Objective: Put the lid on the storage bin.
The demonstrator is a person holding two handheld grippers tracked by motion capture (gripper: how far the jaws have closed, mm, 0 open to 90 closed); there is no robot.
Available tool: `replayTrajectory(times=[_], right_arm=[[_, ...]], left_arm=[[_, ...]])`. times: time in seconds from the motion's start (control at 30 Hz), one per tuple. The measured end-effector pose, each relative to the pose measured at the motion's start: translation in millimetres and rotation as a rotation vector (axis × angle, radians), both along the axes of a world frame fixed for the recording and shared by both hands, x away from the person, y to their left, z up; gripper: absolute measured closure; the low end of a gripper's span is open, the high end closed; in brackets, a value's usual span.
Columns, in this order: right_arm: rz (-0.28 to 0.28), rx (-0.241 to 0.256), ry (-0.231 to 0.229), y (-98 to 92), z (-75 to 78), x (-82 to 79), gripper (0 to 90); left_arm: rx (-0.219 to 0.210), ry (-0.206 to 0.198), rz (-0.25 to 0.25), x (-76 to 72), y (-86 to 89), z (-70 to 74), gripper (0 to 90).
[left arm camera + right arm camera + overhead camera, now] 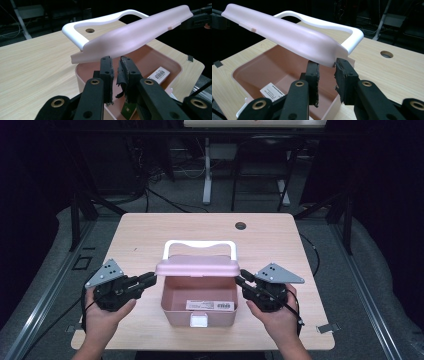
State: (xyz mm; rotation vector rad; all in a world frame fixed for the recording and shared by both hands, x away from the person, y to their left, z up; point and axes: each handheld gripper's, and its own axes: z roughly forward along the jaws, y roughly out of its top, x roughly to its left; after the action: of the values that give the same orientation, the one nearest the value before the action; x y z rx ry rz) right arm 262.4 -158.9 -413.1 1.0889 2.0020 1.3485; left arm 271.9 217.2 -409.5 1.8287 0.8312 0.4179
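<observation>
At counter centre: pink box point(199, 306) standing upright, pink lid point(197, 267) raised part-way, white handle point(199, 244) folded behind it; labelled packet point(210, 305) lying on box floor; left claw point(150, 279) at lid's left end, jaws nearly together, gripping nothing; right claw point(242, 277) at lid's right end, jaws slightly spread, lid edge just above tips; judgement: lid mid-travel, neither fully open nor shut; light-wood counter point(145, 232) otherwise bare.

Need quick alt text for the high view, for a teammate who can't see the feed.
A pink box stands open on a wooden table, its lid raised about halfway, with a white handle behind. The person's left tool and right tool flank the lid's ends. A white label lies inside.
</observation>
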Motion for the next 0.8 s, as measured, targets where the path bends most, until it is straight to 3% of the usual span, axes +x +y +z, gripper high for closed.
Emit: replayTrajectory(times=[0.47,0.8], right_arm=[[0.032,0.029,0.034,-7.7,-7.7,-6.8,70.9],[0.003,0.021,0.064,-17.0,-19.2,-12.1,70.3]], left_arm=[[-0.006,0.017,-0.001,-5.7,0.5,-8.9,79.9],[-0.014,0.025,0.002,-8.7,1.3,-16.1,79.8]])
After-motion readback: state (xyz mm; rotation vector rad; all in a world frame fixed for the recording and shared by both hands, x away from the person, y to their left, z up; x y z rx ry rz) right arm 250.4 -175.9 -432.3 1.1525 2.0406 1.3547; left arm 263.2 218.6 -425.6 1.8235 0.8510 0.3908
